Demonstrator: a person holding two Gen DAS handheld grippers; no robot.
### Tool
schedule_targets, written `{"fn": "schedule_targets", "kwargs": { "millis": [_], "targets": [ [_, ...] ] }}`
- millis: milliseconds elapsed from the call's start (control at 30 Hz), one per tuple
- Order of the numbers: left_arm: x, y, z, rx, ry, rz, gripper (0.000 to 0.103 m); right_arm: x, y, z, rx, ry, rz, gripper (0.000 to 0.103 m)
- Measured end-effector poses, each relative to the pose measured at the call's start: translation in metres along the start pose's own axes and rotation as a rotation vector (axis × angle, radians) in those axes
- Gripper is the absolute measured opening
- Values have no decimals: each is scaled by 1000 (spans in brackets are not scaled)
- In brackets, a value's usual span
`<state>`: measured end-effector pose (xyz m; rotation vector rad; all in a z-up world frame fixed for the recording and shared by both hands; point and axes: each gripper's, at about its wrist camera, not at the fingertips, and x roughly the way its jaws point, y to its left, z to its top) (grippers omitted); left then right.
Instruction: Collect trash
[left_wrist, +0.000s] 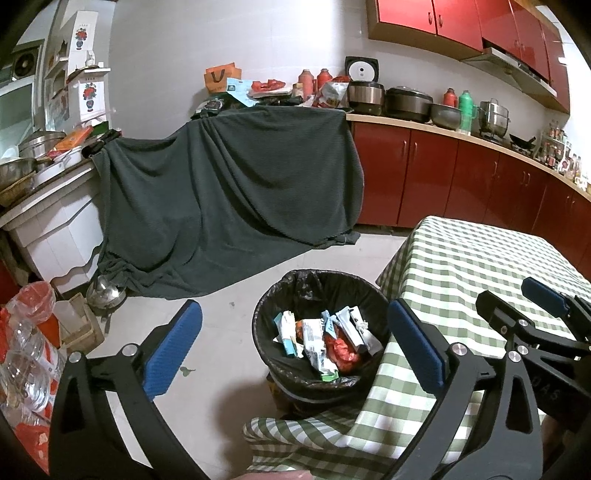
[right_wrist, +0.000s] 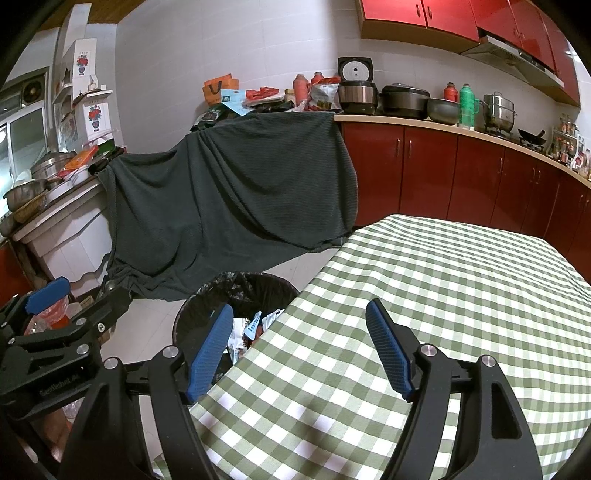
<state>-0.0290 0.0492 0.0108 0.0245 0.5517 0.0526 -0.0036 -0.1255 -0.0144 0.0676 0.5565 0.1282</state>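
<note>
A black trash bin (left_wrist: 280, 291) lined with a black bag stands on the floor at the table's left corner. It holds several wrappers and red trash (left_wrist: 325, 341). My left gripper (left_wrist: 295, 350) is open and empty, held above and in front of the bin. My right gripper (right_wrist: 299, 350) is open and empty over the green checked tablecloth (right_wrist: 443, 295). The bin (right_wrist: 207, 299) shows partly behind the table edge in the right wrist view. Each gripper shows in the other's view.
A dark green cloth (left_wrist: 229, 199) drapes over furniture behind the bin. Red cabinets (left_wrist: 461, 177) with pots run along the right wall. Plastic bottles (left_wrist: 26, 350) and a small box (left_wrist: 79, 325) sit on the floor at left.
</note>
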Motion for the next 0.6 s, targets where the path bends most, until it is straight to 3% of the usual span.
{"fn": "schedule_targets", "kwargs": {
  "millis": [600],
  "targets": [
    [14,3,0,-16,57,-37,98,2,-1,-1,7,-1,-12,74]
  ]
}}
